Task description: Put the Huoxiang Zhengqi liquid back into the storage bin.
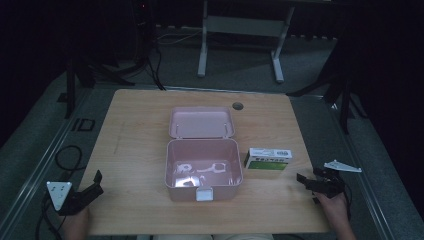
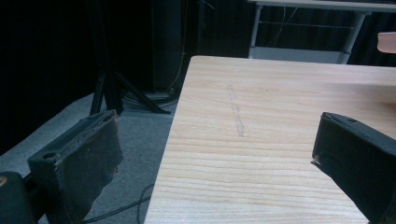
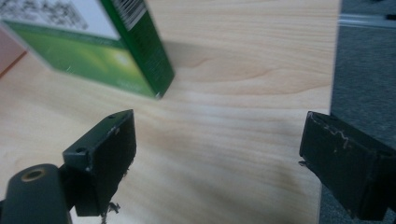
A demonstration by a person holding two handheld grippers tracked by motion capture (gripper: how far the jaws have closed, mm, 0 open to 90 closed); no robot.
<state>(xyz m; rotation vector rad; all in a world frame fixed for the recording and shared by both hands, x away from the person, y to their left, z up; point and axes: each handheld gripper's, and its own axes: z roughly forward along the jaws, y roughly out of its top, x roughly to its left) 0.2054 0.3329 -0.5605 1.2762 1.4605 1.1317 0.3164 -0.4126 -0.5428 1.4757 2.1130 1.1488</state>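
- Left gripper [image 1: 95, 183]: jaws wide and empty, at the tabletop's [image 1: 140, 130] near left corner, well apart from everything.
- Pink box [image 1: 202, 170]: open, mid-tabletop.
- Green carton [image 1: 268, 159]: just right of the box, long axis across the tabletop.
- Right gripper [image 1: 303, 181]: jaws wide and empty, nearer hand; carton lies ahead and to their left.

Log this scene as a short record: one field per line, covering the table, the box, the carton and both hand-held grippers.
surface: light wooden table
container: pink plastic box, hinged lid open and lying back, middle of table
carton: green and white cardboard carton, lying flat just right of the box
left hand-held gripper: open, empty, at the table's near left corner
right hand-held gripper: open, empty, at the table's near right edge, carton ahead of it
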